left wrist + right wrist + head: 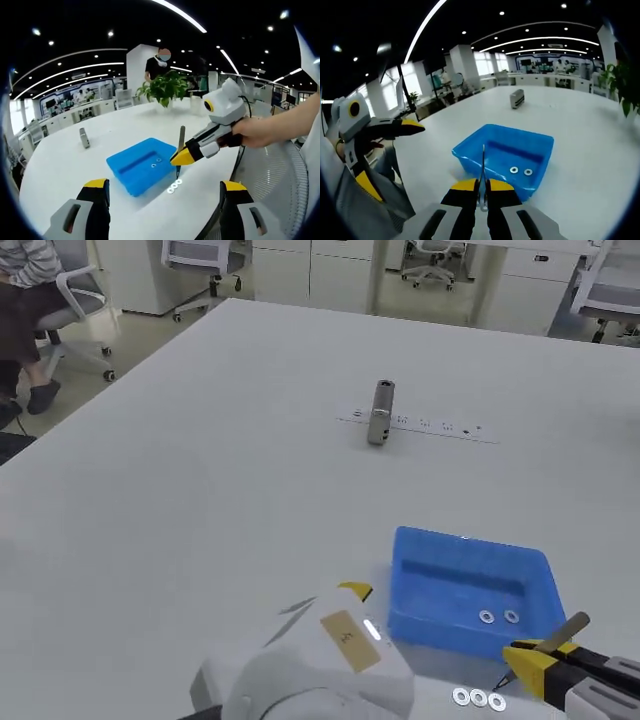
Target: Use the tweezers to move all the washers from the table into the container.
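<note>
L claw: my left gripper (164,186) has its jaws spread wide w/ nothing between them; both yellow tips are low in the left gripper view, over the table's near edge.
R claw: my right gripper (482,187) is clamped tight on the tweezers (483,162), yellow tips pinching the shank.
Tweezers: thin grey metal, one end sticking up past my jaws and the pointed end angled down at the table (200,480). Seen from the left gripper, the point hangs just over the loose washers; can't tell if it touches.
Washers on table: three loose washers (478,699) in a short row, side by side, just beside the container's near edge.
Container: shallow blue tray (430,570) on the white top, near my R claw, upright.
Washers in container: two washers in the tray (521,171), lying flat, close together but apart, toward the side nearest me.
Claws vs. each other: L sits to the left of the tray, R at its near right corner; apart, not touching.
Other stuff: small metal block (381,412) lying across a white printed strip (440,427) mid-table, well apart from the tray.
Bkgd: office chairs (200,265) past the far edge, potted plant (164,87), a person standing (159,64) behind it.
</note>
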A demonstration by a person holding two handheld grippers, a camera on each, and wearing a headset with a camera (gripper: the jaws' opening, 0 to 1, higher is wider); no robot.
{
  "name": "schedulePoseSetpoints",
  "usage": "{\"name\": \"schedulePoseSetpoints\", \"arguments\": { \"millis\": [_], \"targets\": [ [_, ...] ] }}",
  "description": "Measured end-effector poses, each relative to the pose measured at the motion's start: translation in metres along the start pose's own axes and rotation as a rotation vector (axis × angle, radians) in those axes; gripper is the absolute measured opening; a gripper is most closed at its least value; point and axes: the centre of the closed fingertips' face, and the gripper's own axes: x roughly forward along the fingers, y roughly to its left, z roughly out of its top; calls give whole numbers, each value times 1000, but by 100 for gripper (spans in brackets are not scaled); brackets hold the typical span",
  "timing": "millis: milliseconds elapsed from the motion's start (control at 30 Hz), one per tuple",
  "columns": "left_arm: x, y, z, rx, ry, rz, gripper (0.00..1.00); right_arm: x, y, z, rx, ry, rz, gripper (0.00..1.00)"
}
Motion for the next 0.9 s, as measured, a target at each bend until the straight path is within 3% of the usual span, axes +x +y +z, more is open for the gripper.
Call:
{"name": "schedulePoseSetpoints", "arguments": {
  "millis": [667,900],
  "targets": [
    [-1,4,1,-21,-11,11,93,6,1,-12,-11,45,25,4],
    [-1,4,1,-19,-10,13,93,7,9,-14,-114,63,37,4]
  ]
}}
